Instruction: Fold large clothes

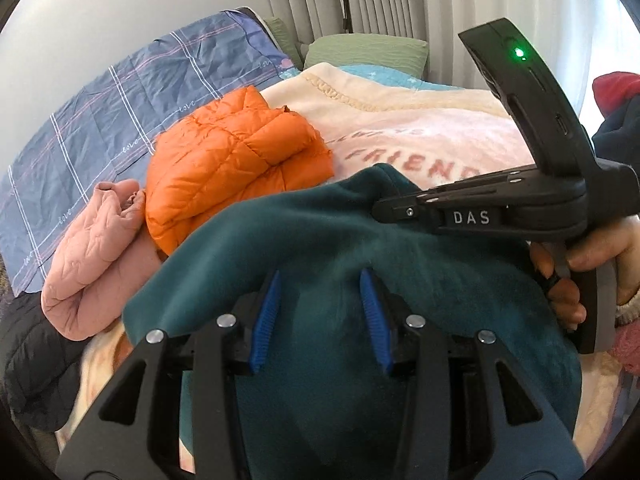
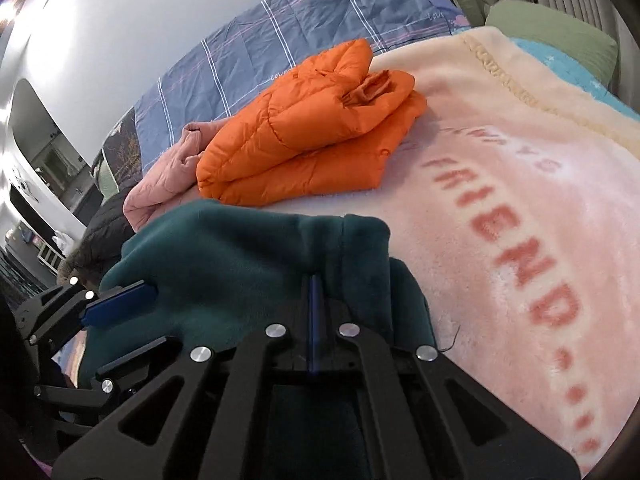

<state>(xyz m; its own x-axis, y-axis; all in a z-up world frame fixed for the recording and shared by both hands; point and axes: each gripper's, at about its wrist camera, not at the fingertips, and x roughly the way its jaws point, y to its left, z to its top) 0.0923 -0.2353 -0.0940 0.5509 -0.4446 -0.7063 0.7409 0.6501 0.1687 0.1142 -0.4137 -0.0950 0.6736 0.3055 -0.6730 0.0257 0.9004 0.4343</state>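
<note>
left tool [image 1: 320, 280] wide over teal fleece [image 1: 320, 240] | right tool [image 2: 314, 280] apparently pinching its fold

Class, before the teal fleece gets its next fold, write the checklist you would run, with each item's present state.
1. Right gripper shut on teal fleece: ok.
2. Left gripper gripping fleece: not ok, jaws apart.
3. Fleece free of orange jacket: ok, apart.
4. Bare pink blanket beside fleece for landing: ok.
5. Fleece edges aligned: cannot tell, bunched and hidden by the grippers.
</note>
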